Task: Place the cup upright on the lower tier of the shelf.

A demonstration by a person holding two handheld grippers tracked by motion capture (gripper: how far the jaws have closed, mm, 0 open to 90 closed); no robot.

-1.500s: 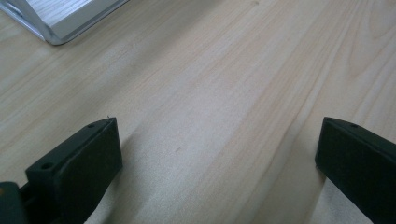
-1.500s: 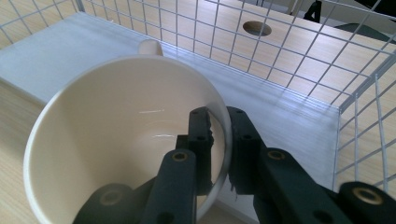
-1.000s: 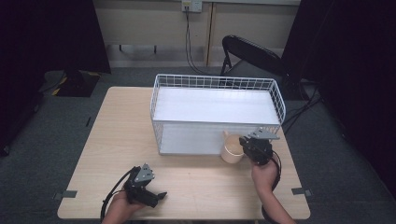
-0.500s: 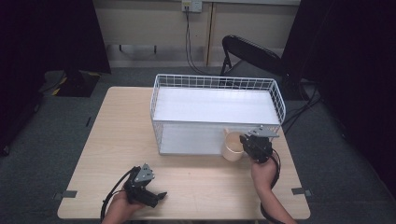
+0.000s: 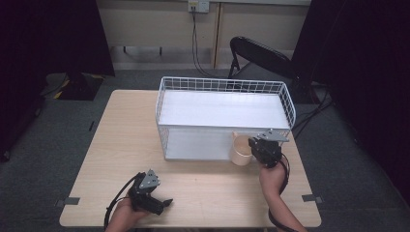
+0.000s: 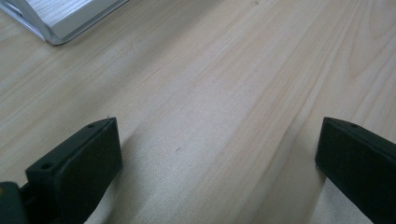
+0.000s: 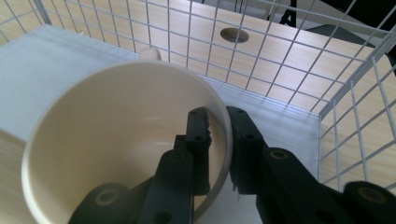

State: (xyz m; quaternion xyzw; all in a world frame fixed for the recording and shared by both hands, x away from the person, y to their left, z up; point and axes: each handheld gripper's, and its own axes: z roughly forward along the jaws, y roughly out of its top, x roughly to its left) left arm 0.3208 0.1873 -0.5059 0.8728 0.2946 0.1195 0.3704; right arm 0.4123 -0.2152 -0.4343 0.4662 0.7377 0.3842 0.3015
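Cream plastic fills your right gripper (image 7: 218, 140): its black jaws are pinched on the wall of the cup (image 7: 93, 154), one inside the rim, one outside. In the high view the cup (image 5: 240, 151) hangs at the front right corner of the white wire basket (image 5: 167, 104), against its near wall. You appear to be mid-carry, lifting the cup toward the basket; the next move likely calls for raising it clear of the wire rim, then lowering it onto the white floor before letting go. Your left gripper (image 5: 157, 204) rests near the table's (image 5: 121, 125) front edge, jaws wide apart and empty. Whether the cup's base touches the table is hard to tell, and its handle is mostly hidden.
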